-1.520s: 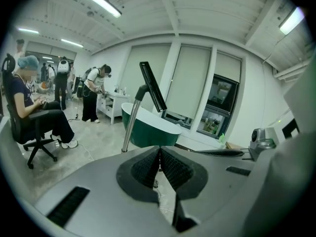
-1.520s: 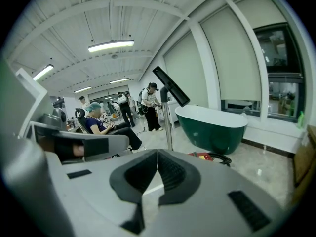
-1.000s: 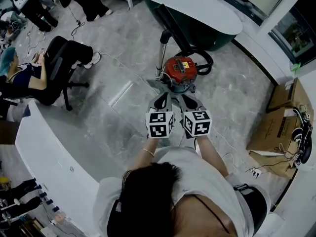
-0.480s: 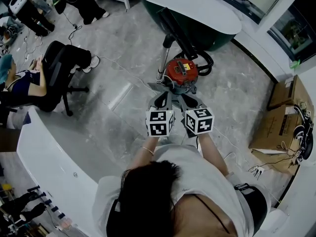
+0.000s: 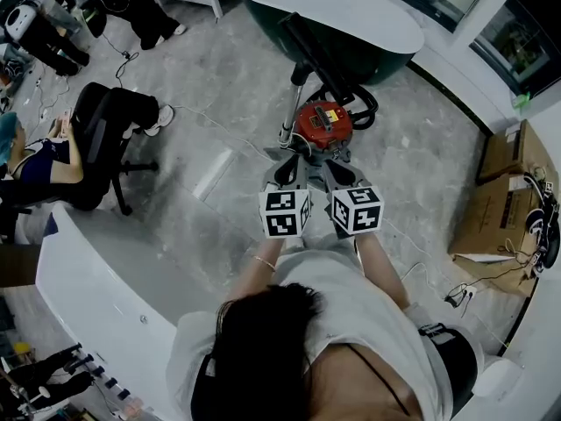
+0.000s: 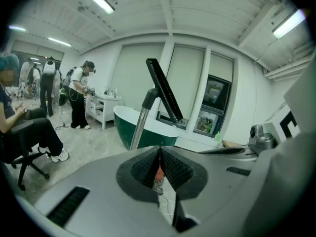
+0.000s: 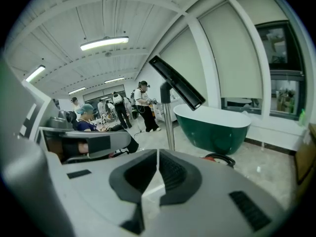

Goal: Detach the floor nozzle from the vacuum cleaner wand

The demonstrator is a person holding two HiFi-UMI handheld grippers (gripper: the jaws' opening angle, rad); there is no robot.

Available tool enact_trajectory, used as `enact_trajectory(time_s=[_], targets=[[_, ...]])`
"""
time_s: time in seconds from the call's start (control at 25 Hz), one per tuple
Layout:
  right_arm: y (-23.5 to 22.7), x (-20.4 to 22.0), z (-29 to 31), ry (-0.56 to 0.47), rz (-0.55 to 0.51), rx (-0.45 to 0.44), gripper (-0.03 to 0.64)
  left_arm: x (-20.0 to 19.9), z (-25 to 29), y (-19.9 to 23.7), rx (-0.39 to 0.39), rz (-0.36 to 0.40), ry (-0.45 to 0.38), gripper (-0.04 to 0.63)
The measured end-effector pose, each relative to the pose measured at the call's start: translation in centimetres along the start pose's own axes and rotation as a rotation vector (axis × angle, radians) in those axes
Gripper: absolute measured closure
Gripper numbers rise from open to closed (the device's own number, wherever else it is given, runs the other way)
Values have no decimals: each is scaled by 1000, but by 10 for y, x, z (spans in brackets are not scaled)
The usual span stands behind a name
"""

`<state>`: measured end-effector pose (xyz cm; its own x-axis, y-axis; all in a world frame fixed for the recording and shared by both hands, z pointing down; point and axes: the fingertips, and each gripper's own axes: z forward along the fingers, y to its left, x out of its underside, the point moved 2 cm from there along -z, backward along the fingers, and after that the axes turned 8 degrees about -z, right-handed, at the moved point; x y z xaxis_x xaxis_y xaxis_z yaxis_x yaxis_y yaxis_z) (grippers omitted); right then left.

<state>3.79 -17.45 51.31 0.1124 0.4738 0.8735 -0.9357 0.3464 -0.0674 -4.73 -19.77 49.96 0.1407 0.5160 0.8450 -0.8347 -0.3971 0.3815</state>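
A red canister vacuum [image 5: 323,122] stands on the grey floor. Its metal wand [image 5: 288,105] rises upright and carries the black floor nozzle [image 5: 306,46] at its top end. The left gripper view shows that nozzle [image 6: 165,90] on the wand [image 6: 139,125] ahead, and the right gripper view has the nozzle [image 7: 176,83] and wand [image 7: 169,126] too. My left gripper [image 5: 290,165] and right gripper [image 5: 333,165] are held side by side just short of the vacuum, touching nothing. Both are shut and empty, as seen at the left gripper [image 6: 159,158] and the right gripper [image 7: 157,160].
A dark green bathtub [image 5: 351,26] stands behind the vacuum, with the black hose [image 5: 360,105] coiled beside it. A seated person [image 5: 35,152] on an office chair is at left. Cardboard boxes [image 5: 504,209] lie at right, and a white counter [image 5: 96,288] curves at lower left.
Both grippers have edged forward toward the vacuum, side by side. Their jaws stay shut, and the vacuum, wand and nozzle have not moved.
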Motion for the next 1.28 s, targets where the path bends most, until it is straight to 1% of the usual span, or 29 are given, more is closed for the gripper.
enact_trajectory(time_s=[0.2, 0.76, 1.0, 1.28], targets=[[1, 1, -1, -1, 11, 17, 600, -4, -1, 2, 17, 3, -8, 588], [-9, -7, -2, -17, 31, 48, 600, -10, 5, 2, 21, 12, -6, 588], [-19, -13, 1, -30, 35, 40, 598, -11, 12, 3, 6, 20, -3, 588], [-25, -24, 7, -53, 25, 22, 598, -17, 18, 4, 0, 32, -23, 588]])
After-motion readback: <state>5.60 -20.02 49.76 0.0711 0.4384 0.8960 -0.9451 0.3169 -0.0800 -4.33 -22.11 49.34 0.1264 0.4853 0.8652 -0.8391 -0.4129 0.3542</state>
